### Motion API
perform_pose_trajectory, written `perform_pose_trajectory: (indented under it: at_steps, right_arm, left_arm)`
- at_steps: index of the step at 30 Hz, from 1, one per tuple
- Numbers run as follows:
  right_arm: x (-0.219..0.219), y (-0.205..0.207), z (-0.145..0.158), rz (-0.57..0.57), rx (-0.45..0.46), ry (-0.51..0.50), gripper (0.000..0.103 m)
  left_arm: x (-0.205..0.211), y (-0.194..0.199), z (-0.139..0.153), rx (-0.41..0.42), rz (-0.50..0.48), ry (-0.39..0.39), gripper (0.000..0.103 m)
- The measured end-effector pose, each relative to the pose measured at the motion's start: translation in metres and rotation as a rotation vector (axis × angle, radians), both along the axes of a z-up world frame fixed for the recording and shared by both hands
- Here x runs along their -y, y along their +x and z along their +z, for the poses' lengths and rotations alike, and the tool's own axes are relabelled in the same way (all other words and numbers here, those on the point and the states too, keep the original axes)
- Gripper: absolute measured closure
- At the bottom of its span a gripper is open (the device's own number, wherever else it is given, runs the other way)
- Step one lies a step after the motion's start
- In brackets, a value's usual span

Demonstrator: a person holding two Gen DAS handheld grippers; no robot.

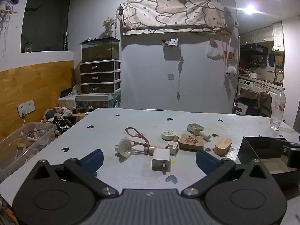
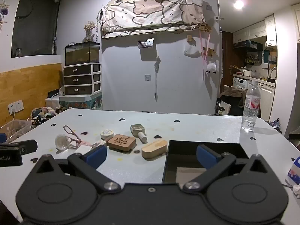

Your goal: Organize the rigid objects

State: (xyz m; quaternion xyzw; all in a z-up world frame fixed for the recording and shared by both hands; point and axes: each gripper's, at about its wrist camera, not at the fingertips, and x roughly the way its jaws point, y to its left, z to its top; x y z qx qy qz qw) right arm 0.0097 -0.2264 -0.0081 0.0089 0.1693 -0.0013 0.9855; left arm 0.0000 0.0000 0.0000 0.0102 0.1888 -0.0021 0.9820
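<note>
A cluster sits mid-tabletop (image 1: 131,176): a charger (image 1: 160,159) nearest, a suction cup (image 1: 126,147) to its left, an eyelash curler (image 1: 137,137) behind that. Right of the charger lie a carved block (image 1: 191,142) and an oval box (image 1: 222,146) — a tape roll (image 1: 168,134) and a stamp (image 1: 196,129) behind them. The box (image 2: 204,147) stands right of the cluster, with a bottle (image 2: 250,107) at the far right corner.

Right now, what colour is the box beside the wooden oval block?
Black box, open-topped; best in the right wrist view.
</note>
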Motion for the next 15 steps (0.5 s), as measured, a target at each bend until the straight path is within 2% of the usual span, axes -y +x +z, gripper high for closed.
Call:
perform_pose_trajectory:
  at_steps: [15]
  right_arm:
    - [0.0000,-0.0002,0.0004,0.000,-0.002,-0.004,0.000]
  left_arm:
    - [-0.0002,0.0002,0.0001,-0.003,0.000,-0.003,0.000]
